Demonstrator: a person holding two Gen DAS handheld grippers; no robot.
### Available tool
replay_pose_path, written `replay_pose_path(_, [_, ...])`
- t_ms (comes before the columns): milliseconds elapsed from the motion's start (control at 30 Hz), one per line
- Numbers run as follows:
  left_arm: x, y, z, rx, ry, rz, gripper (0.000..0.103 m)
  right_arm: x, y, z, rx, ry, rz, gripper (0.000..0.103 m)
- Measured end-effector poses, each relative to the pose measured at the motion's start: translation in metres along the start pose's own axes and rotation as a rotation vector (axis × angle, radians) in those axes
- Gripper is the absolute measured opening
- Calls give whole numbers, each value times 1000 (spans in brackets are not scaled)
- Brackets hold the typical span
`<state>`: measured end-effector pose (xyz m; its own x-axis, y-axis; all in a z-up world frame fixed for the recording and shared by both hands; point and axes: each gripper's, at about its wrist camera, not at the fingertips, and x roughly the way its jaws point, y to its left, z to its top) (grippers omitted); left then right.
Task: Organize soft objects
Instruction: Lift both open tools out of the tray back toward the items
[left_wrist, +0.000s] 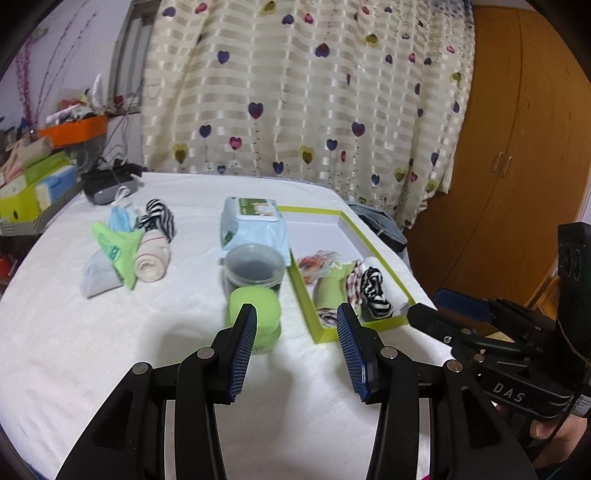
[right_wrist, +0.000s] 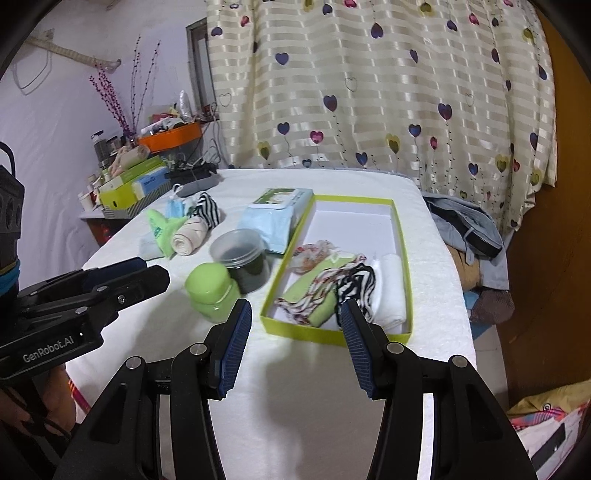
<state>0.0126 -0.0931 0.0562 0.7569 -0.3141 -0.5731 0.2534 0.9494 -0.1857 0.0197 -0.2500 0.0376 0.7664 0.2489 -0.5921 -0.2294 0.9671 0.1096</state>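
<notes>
- the left tongs (left_wrist: 296, 317) hang over the near edge of the white surface (left_wrist: 110, 350), jaws standing apart with nothing between them; the right tongs (right_wrist: 295, 314) are likewise wide and empty, just beside them.
- the green-rimmed box (right_wrist: 400, 258) lies toward the right edge and already holds several soft things at its near end: a striped sock (right_wrist: 360, 282), a white roll (right_wrist: 391, 288) and a green cloth (right_wrist: 321, 314).
- a loose pile (left_wrist: 129, 243) of soft items waits near the far left corner: a beige roll (left_wrist: 153, 258), a striped piece (left_wrist: 160, 218) and a green piece (left_wrist: 122, 251).
- risk: a green-lidded jar (left_wrist: 255, 314) and a grey-lidded jar (left_wrist: 255, 269) stand between the tongs and the pile, so a low reach could knock them over.
- risk: the pile's items touch, so a grab could drag a neighbour along.
- the wipes pack (left_wrist: 253, 225) lies against the box's left wall and could get nudged.
</notes>
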Motion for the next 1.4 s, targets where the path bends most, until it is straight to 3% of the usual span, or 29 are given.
replay_pose_path(400, [-16, 10, -11, -18, -14, 45, 44, -6, 16, -6, -29, -6, 44, 52])
replay_pose_path(833, [-3, 27, -14, -41, 10, 46, 44, 5, 27, -2, -53, -17, 87, 53])
replay_pose_path(1400, [10, 111, -5, -196, -4, 109, 44, 35, 52, 28, -75, 0, 154, 53])
